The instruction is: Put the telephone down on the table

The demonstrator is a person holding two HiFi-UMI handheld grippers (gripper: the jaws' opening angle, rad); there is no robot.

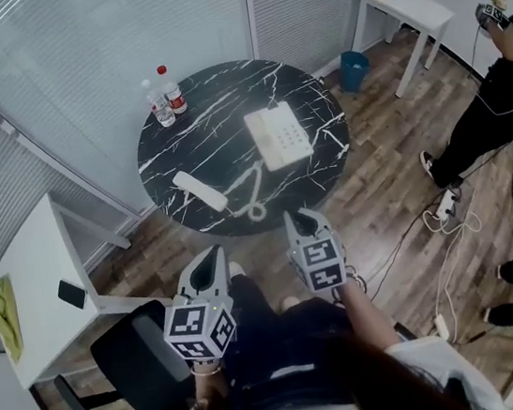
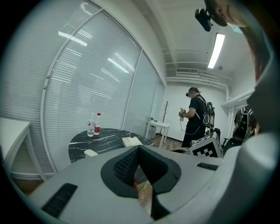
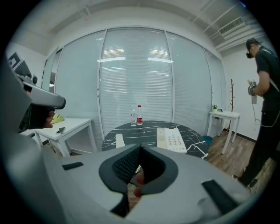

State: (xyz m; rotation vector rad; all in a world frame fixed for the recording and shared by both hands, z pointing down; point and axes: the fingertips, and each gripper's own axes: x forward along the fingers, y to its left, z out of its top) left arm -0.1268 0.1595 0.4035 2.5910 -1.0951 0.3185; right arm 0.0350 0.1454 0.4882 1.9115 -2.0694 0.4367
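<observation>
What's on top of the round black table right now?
Two bottles at the far edge, a white telephone base, and its handset lying off the base, toward the near left. Nothing on the tabletop looks covered.

Round table (image 1: pixel 160 161): telephone base (image 1: pixel 278 136) on the right half, handset (image 1: pixel 200 190) off it at near-left, cord (image 1: pixel 254 198) between them, 2 bottles (image 1: pixel 172 93) at the far-left edge. Desk (image 1: pixel 38 268) left of the table; bin (image 1: pixel 354 69) and small table (image 1: pixel 409 7) at far right.
</observation>
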